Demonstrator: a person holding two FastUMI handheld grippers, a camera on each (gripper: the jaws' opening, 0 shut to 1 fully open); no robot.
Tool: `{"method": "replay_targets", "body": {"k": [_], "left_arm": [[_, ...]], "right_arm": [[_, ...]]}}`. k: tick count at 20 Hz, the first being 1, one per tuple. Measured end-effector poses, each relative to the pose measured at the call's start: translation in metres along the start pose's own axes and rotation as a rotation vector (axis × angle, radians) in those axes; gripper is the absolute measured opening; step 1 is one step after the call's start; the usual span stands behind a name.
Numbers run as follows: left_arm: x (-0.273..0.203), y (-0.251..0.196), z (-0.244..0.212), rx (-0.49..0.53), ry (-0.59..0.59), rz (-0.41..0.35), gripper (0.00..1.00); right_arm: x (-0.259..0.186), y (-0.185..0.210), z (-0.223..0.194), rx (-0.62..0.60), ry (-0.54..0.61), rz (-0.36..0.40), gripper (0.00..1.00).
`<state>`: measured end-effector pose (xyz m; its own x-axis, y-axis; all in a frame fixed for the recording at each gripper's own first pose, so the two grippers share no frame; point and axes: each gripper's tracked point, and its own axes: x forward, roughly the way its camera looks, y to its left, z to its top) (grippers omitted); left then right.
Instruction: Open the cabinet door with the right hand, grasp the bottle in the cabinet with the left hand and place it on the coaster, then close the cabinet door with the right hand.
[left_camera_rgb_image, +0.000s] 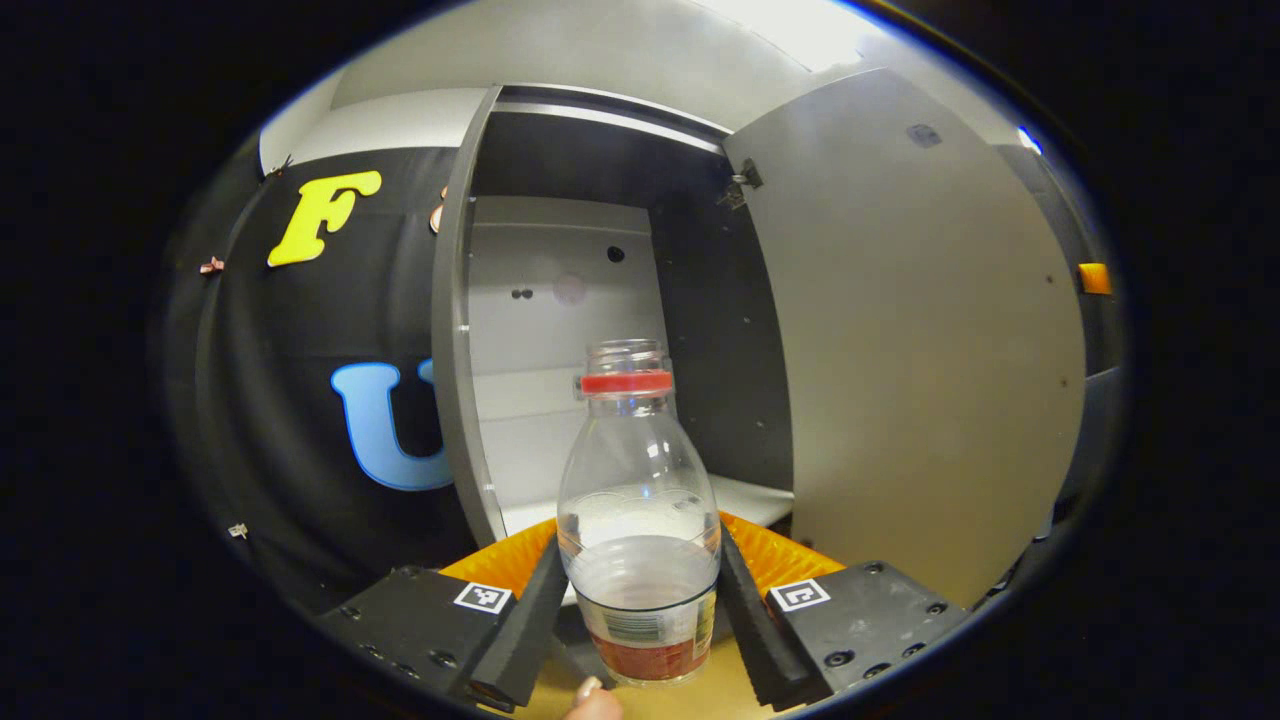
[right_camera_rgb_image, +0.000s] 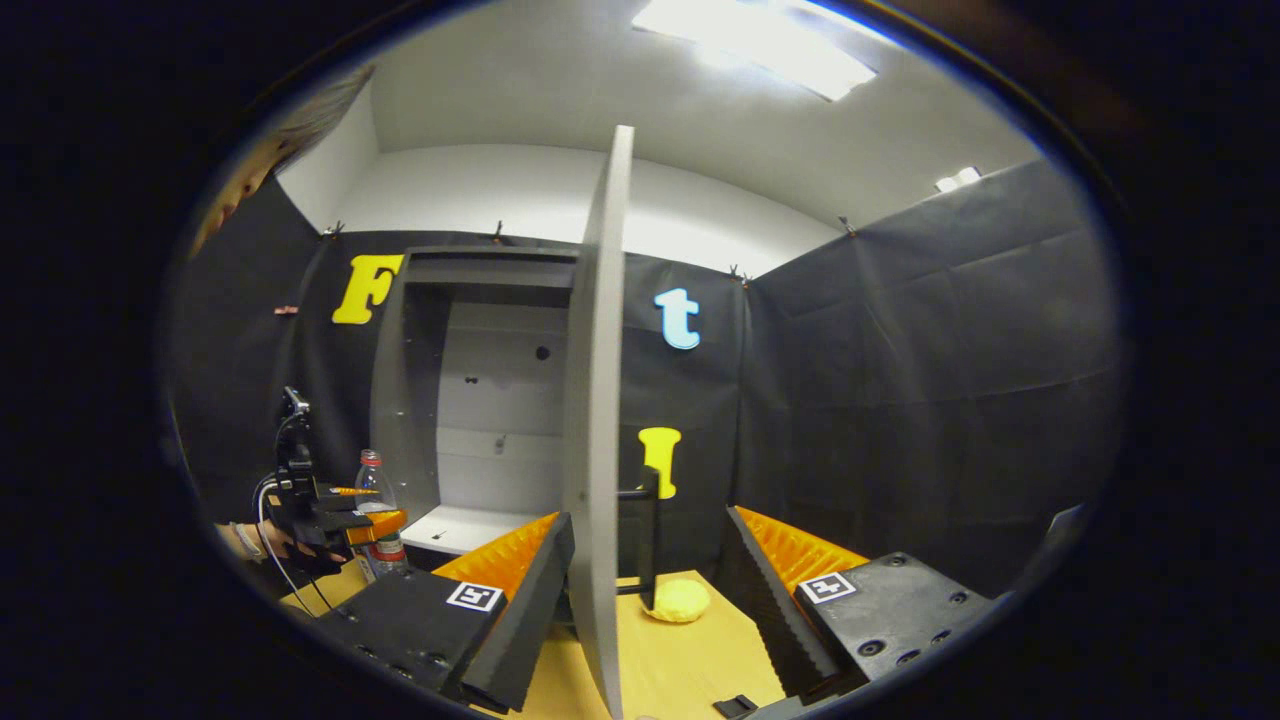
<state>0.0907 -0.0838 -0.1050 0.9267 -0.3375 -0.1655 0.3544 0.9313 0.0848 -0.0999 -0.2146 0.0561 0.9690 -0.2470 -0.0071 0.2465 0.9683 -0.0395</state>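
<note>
While door (right_camera_rgb_image: 598, 420) open, wooden table (right_camera_rgb_image: 690, 660).

left tongs (left_camera_rgb_image: 640, 600) clamped, right tongs (right_camera_rgb_image: 650, 590) spread wide

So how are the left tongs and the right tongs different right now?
The left tongs are closed, the right tongs open wide. The left tongs squeeze the bottle; the right tongs just have the cabinet door's edge between their fingers. Both are over the wooden table.
</note>
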Motion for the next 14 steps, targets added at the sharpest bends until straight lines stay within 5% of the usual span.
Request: {"method": "replay_targets", "body": {"k": [4, 9, 14], "left_arm": [[-0.038, -0.003, -0.056, -0.06, 0.067, -0.028, 0.79], [-0.065, -0.002, -0.125, -0.159, 0.053, 0.044, 0.79], [-0.086, -0.016, -0.215, -0.214, 0.126, 0.156, 0.79]], "right_arm": [[0.008, 0.058, -0.022, -0.019, 0.033, 0.105, 0.9], [0.042, 0.1, -0.07, -0.141, 0.047, 0.092, 0.95], [0.071, 0.182, -0.127, -0.024, 0.107, 0.301, 0.96]]}}
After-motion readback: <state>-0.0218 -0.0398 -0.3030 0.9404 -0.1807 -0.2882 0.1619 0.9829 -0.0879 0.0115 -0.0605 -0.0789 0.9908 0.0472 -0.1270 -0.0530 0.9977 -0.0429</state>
